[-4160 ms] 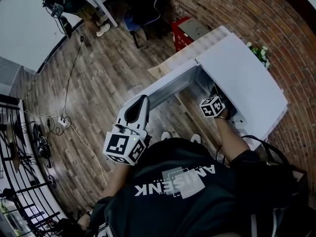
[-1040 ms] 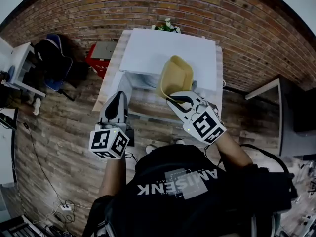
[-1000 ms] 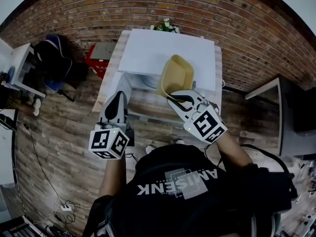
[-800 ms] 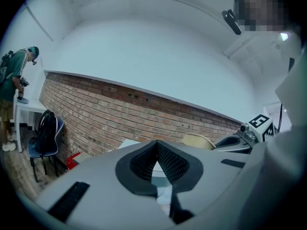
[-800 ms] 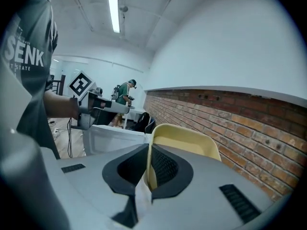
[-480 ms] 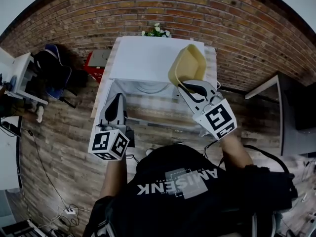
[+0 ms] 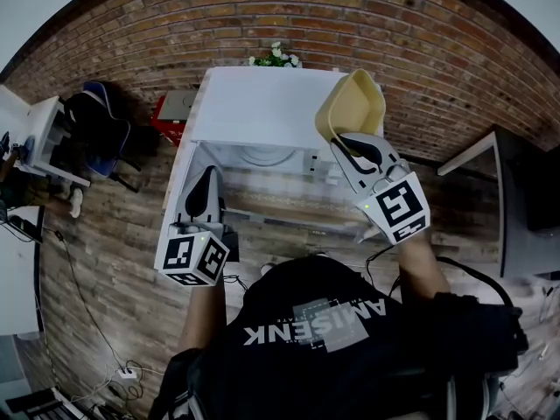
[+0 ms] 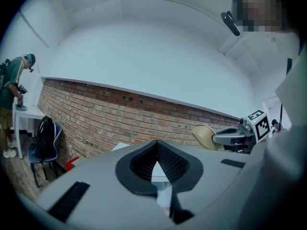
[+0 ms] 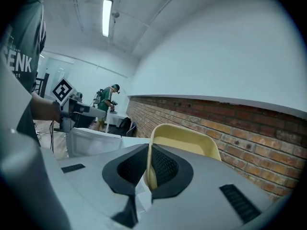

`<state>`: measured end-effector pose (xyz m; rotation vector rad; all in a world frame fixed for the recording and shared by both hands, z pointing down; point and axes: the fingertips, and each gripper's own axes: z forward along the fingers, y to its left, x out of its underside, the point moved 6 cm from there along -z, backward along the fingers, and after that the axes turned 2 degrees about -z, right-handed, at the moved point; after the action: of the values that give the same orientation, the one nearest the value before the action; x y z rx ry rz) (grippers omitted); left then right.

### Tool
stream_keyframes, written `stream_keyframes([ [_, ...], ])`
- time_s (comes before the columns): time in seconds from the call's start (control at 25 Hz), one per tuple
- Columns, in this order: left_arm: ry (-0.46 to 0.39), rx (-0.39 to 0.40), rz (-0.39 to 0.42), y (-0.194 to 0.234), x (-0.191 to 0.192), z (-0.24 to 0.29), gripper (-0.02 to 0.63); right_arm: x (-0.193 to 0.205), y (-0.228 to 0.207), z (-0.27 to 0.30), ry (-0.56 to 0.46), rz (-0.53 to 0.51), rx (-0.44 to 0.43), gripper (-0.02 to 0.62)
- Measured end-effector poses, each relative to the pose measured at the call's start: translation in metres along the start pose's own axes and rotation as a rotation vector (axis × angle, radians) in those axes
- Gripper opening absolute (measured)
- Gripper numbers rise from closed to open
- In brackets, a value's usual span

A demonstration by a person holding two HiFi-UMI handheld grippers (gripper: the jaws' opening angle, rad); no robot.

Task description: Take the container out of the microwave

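The pale yellow container [image 7: 352, 103] hangs tilted in the air over the right end of the white microwave [image 7: 258, 103], outside its open cavity [image 7: 258, 157]. My right gripper [image 7: 352, 140] is shut on the container's near rim; in the right gripper view the rim [image 9: 184, 140] sits pinched between the dark pads [image 9: 165, 166]. My left gripper [image 7: 207, 180] hovers in front of the microwave's left side, shut with nothing in it. The left gripper view shows the container [image 8: 205, 134] and right gripper [image 8: 229, 139] off to its right.
The microwave stands on a wooden table [image 7: 289, 210] against a brick wall [image 7: 420, 51], with flowers [image 7: 273, 58] behind it. A red box [image 7: 168, 110] and a chair with a bag [image 7: 96, 121] are at the left. A dark cabinet [image 7: 525, 199] is at the right. A person [image 8: 12, 99] stands far off.
My right gripper has carried the container up and to the right, from in front of the microwave opening to above its right end. The left gripper has shifted only slightly.
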<state>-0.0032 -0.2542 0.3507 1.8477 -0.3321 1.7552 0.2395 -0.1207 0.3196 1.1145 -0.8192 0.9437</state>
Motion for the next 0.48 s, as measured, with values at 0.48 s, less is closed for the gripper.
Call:
stream_keyframes([
  [0.48, 0.001, -0.014, 0.004, -0.003, 0.001, -0.006, 0.011, 0.01, -0.017, -0.009, 0.007, 0.024, 0.075, 0.051],
])
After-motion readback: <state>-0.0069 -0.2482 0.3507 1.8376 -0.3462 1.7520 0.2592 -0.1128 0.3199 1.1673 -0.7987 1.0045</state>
